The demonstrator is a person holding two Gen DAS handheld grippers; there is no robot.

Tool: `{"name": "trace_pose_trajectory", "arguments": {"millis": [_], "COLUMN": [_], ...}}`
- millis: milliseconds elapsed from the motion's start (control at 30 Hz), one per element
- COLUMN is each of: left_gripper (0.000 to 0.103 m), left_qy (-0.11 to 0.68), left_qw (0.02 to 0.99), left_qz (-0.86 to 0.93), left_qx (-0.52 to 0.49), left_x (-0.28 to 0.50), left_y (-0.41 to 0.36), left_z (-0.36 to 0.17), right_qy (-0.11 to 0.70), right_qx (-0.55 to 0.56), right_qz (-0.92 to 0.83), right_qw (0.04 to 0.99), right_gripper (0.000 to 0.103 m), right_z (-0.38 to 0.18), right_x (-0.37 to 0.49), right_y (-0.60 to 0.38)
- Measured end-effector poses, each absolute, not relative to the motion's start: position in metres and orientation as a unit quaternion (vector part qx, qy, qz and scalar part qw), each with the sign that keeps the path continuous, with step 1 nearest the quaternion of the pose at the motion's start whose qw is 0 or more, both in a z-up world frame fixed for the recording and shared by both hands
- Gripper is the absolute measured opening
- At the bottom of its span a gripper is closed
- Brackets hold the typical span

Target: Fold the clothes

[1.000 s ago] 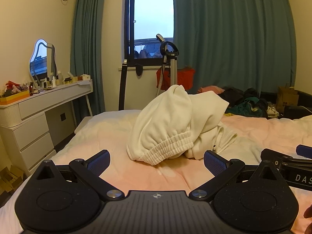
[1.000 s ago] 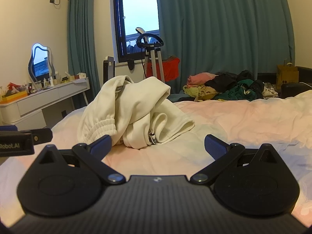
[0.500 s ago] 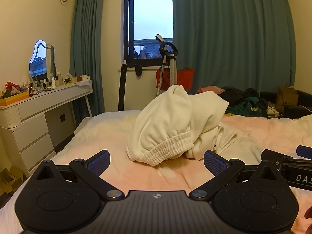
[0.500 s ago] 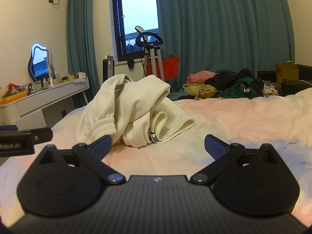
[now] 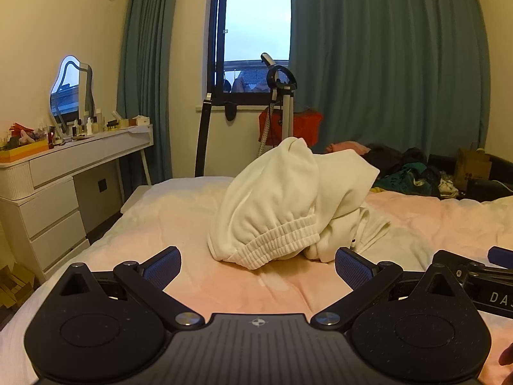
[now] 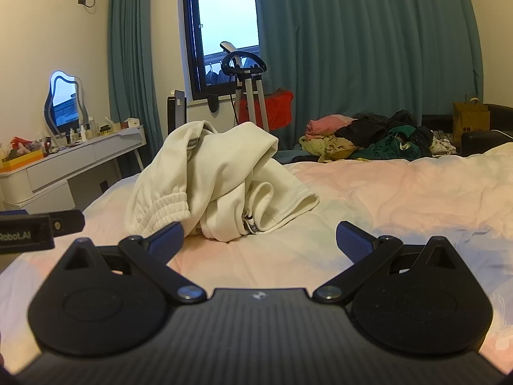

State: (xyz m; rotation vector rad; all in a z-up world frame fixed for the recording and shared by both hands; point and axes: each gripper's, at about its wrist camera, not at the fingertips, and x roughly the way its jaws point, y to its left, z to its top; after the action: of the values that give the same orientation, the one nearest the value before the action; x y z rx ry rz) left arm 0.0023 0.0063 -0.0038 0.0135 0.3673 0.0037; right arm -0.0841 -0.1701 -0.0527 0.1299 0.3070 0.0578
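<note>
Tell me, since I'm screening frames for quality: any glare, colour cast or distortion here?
Left wrist view: the bright window is blown out, warm yellowish cast, teal curtains bow from fisheye. Right wrist view: same bowing, dark corners; the crumpled cream sweatshirt stays sharp.

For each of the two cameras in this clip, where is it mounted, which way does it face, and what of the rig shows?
Left wrist view: sits on the left gripper, low over the bed, facing the cream garment and window; its open fingers show, and the right gripper enters at the right edge.
Right wrist view: sits on the right gripper, facing the same way; its open fingers show, the left gripper at the left edge.
Both share the garment, bed, window, curtains and dresser.
</note>
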Motion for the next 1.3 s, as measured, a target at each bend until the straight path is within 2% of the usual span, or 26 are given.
{"name": "trace_pose_trajectory", "arguments": {"millis": [467,933,1000,1067,1200,1300], "left_gripper": [0.103,0.102,0.099,0.092,0.079,0.058], "left_qy": [0.213,0.276,0.280,0.284,0.233,0.184], "left_qw": [0.976,0.948,0.943,0.938,0.951,0.968], "left_qz": [-0.020,0.006,0.007,0.009,0.017,0.005], "left_qx": [0.028,0.161,0.179,0.199,0.205,0.171], "left_x": [0.014,0.122,0.138,0.154,0.168,0.171], "left_y": [-0.002,-0.038,-0.042,-0.046,-0.049,-0.044], "left_z": [-0.018,-0.074,-0.087,-0.100,-0.091,-0.061], "right_qy": [0.179,0.174,0.177,0.179,0.187,0.189], "right_qx": [0.075,0.137,0.151,0.165,0.176,0.189], "right_qz": [0.000,-0.008,-0.012,-0.015,-0.015,-0.015], "right_qw": [0.981,0.975,0.972,0.970,0.966,0.964], "right_gripper": [0.103,0.103,0.103,0.103,0.103,0.103], "right_z": [-0.050,-0.046,-0.051,-0.056,-0.068,-0.074], "right_x": [-0.084,-0.077,-0.073,-0.070,-0.061,-0.055], "right_y": [-0.176,-0.203,-0.210,-0.217,-0.227,-0.234]}}
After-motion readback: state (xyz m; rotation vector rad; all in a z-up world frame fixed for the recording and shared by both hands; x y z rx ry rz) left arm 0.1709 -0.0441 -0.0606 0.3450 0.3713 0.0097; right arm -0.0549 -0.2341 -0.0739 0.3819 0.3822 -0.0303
